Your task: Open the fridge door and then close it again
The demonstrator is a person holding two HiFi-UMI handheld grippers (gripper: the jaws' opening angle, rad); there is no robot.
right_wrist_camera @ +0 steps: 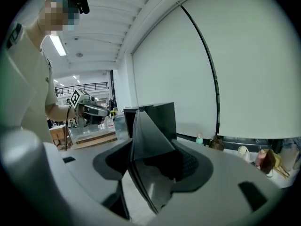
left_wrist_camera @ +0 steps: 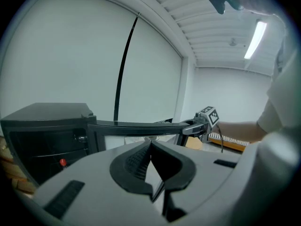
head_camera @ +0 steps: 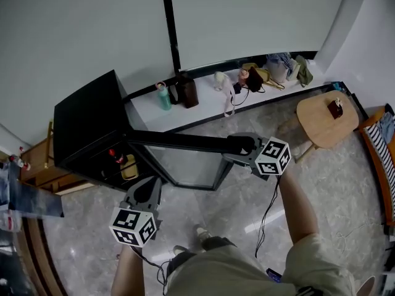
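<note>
The right tool [right_wrist_camera: 146, 160] stands with its jaws apart around the free edge of the fridge door [right_wrist_camera: 146, 134]. The ribbed pad on one side is clear of the panel. The glass-fronted door [head_camera: 179, 142] is swung wide from the black fridge [head_camera: 86, 119], and the right tool [head_camera: 238, 145] is at the door's far end. The left tool [left_wrist_camera: 150, 149] has its jaws closed on nothing. It hovers just in front of the fridge's open compartment [head_camera: 145, 191], where a red-capped bottle [head_camera: 116, 156] stands on a shelf. Behind the fridge, along the wall, a low white tabletop [head_camera: 203, 106] carries a teal bottle [head_camera: 163, 96] and several bags. A round wooden stool [head_camera: 324, 123] sits well beyond the door's end.
</note>
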